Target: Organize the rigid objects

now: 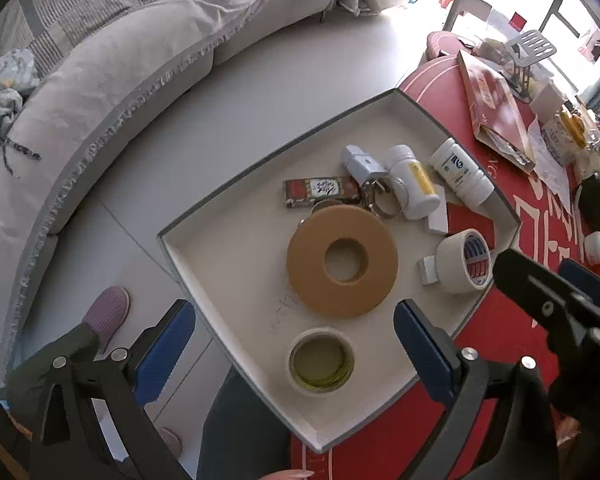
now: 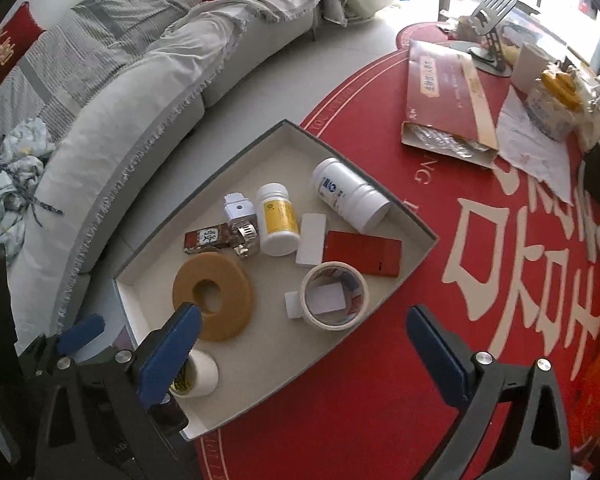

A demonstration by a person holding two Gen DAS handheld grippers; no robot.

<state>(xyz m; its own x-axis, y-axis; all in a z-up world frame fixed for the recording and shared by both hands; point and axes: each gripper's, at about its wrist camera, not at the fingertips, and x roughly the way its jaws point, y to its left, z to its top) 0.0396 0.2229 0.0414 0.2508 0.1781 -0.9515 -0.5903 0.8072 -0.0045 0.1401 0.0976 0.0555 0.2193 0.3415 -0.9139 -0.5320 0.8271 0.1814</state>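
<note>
1. Red tablecloth (image 2: 380, 380) carries a shallow grey-rimmed tray (image 2: 416, 216) beside a grey sofa (image 1: 100, 92).
2. Both the left gripper (image 1: 296, 344) and right gripper (image 2: 304, 344) hover wide open, holding nothing.
3. Brown tape ring (image 1: 342, 260) lies mid-tray, overlapping a key ring (image 1: 380, 196).
4. Small tape roll (image 2: 204, 372) near the tray's front corner sits half hidden behind the right gripper's finger.
</note>
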